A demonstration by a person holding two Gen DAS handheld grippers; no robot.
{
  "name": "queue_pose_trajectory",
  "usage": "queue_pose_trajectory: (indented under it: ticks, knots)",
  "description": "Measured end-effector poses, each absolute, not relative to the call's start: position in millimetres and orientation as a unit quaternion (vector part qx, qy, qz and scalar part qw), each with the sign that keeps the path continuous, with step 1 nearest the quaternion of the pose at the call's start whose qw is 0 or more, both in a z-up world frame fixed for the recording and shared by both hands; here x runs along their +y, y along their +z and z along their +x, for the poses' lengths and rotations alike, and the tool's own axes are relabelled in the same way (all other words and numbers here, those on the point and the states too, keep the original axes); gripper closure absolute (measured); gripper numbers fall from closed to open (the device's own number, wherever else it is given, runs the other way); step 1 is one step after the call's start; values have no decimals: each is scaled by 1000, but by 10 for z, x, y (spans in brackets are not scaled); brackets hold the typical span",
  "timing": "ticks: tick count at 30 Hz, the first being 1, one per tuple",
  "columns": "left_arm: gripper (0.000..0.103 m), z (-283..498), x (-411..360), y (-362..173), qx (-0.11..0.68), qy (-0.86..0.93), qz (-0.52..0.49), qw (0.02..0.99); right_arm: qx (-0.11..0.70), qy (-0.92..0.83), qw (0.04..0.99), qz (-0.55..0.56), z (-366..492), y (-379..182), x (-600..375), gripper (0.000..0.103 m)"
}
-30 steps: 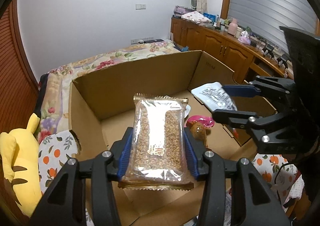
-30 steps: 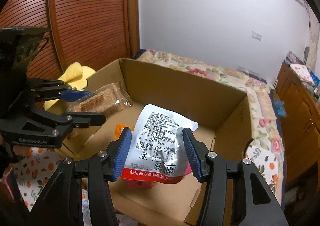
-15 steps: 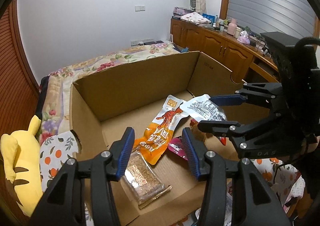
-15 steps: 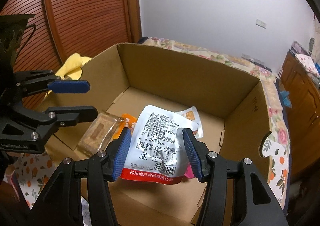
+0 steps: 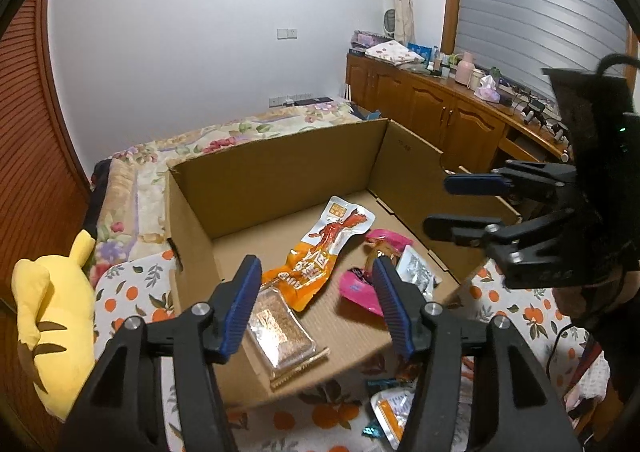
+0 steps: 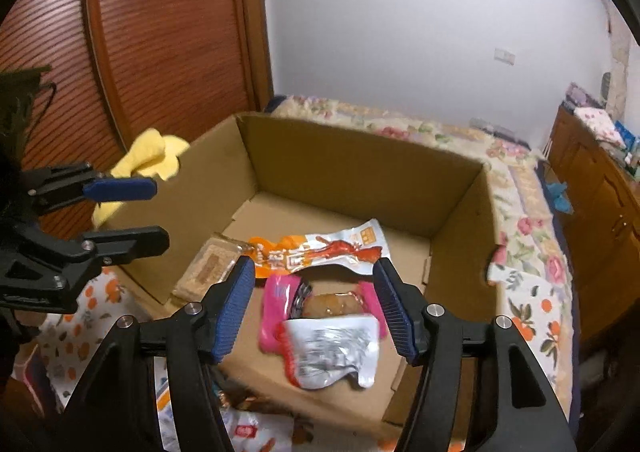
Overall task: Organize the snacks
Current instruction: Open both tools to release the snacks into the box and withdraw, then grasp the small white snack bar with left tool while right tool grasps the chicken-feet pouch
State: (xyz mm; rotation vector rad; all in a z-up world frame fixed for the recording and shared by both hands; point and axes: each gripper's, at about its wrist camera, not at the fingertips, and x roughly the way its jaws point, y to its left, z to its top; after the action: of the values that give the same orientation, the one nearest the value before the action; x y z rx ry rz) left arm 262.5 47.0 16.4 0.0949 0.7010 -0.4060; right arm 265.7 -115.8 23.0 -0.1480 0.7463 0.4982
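Note:
An open cardboard box holds the snacks. My left gripper hovers over its near edge, jaws opening with nothing between them. Below it a clear grain bar lies on the box floor beside an orange packet and a pink packet. My right gripper also has its jaws opening. The white packet sits blurred beneath them, free of the pads, partly over the pink packet. Each gripper shows in the other's view: the right gripper and the left gripper.
A yellow plush toy lies left of the box on the orange-print cloth. Several loose packets lie on the cloth in front of the box. A floral bed cover is behind the box, and wooden cabinets stand at the right.
The left gripper let go of the grain bar, which dropped into the box. The right gripper then released the white packet, now down in the box. Both grippers widened and lifted slightly.

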Motion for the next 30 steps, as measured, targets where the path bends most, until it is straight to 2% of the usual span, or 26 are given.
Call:
queue_pose_trajectory:
  ticks: [2, 15, 23, 30]
  knots:
    - [39, 2524, 471, 201, 335, -192, 48, 921, 351, 244, 901, -70, 2518, 318, -1178, 40]
    - [34, 1881, 413, 240, 323, -193, 54, 925, 332, 243, 908, -82, 1787, 468, -1298, 40]
    - [33, 1623, 461, 135, 331, -191, 52, 922, 348, 244, 902, -79, 1491, 259, -1370, 40]
    - [33, 1461, 531, -184, 355, -191, 38, 914, 377, 246, 890, -74, 1326, -112, -1376, 40]
